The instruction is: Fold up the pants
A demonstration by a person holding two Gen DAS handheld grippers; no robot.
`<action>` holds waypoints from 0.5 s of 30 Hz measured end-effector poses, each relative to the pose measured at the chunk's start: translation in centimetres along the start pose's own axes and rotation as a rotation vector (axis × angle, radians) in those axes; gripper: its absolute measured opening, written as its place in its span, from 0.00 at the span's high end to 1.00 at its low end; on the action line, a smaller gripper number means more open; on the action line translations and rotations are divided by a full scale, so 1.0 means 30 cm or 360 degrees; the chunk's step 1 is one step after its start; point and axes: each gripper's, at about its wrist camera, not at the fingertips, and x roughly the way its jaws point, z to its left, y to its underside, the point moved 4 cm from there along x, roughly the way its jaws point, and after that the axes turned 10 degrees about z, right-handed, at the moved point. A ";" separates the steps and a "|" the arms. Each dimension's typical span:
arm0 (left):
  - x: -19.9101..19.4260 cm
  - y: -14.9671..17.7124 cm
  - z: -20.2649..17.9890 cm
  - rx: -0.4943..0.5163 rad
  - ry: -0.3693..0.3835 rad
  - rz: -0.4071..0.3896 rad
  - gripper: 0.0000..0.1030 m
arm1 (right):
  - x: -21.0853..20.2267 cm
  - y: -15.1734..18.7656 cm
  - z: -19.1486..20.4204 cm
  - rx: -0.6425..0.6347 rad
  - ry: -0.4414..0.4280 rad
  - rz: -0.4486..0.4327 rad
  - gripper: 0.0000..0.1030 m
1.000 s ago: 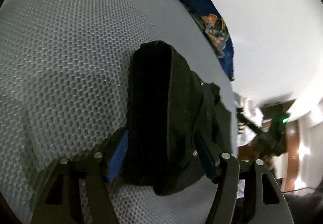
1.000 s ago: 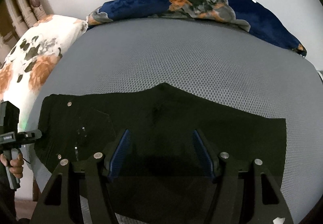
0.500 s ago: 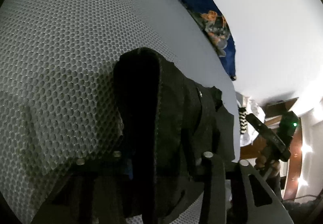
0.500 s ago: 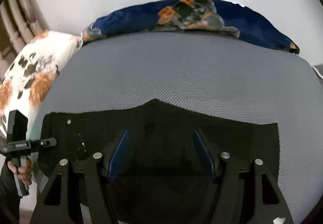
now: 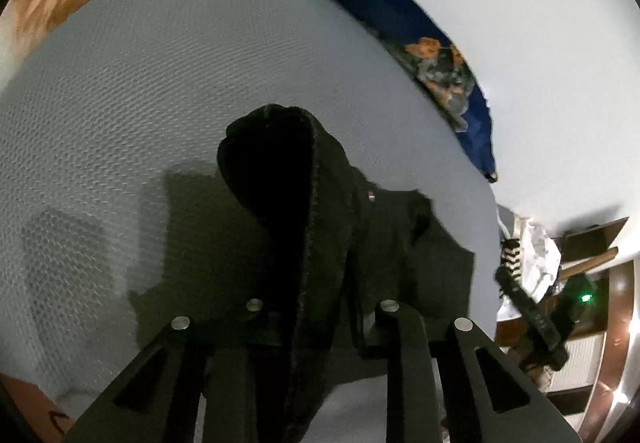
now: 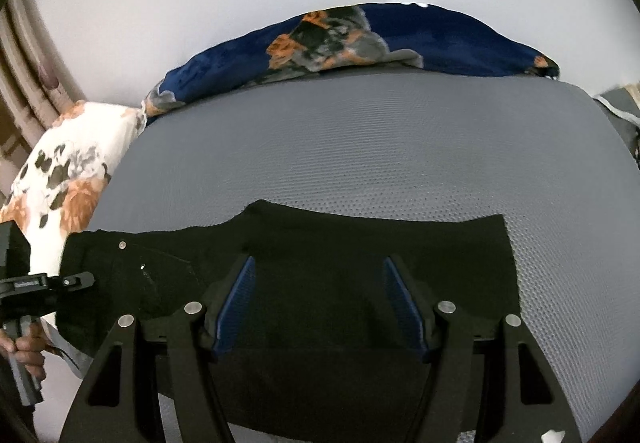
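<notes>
Black pants (image 6: 320, 283) lie across the grey mesh bed (image 6: 360, 147), lower frame. Left gripper (image 5: 320, 307) has just clenched the waist end, lifting it; right gripper (image 6: 320, 303) hovers released. Next: carry the waist toward the hems.

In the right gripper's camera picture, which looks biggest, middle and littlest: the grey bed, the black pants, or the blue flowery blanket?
Largest to smallest, as they look in the right wrist view:
1. grey bed
2. black pants, though they lie nearer the camera, which makes them look larger
3. blue flowery blanket, farthest away, so it may really be bigger than it looks
</notes>
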 end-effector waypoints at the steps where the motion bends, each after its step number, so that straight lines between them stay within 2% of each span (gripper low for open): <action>1: -0.006 0.004 -0.038 0.0003 0.0006 -0.0009 0.79 | -0.008 0.004 -0.018 0.0013 -0.0006 -0.0009 0.38; 6: 0.010 0.024 -0.195 0.0022 0.0082 -0.0043 0.80 | -0.041 0.029 -0.104 0.0076 -0.0027 -0.0031 0.38; 15: 0.181 0.060 -0.490 0.0193 -0.0098 -0.0032 0.80 | -0.101 0.097 -0.340 0.0261 -0.0066 -0.0077 0.38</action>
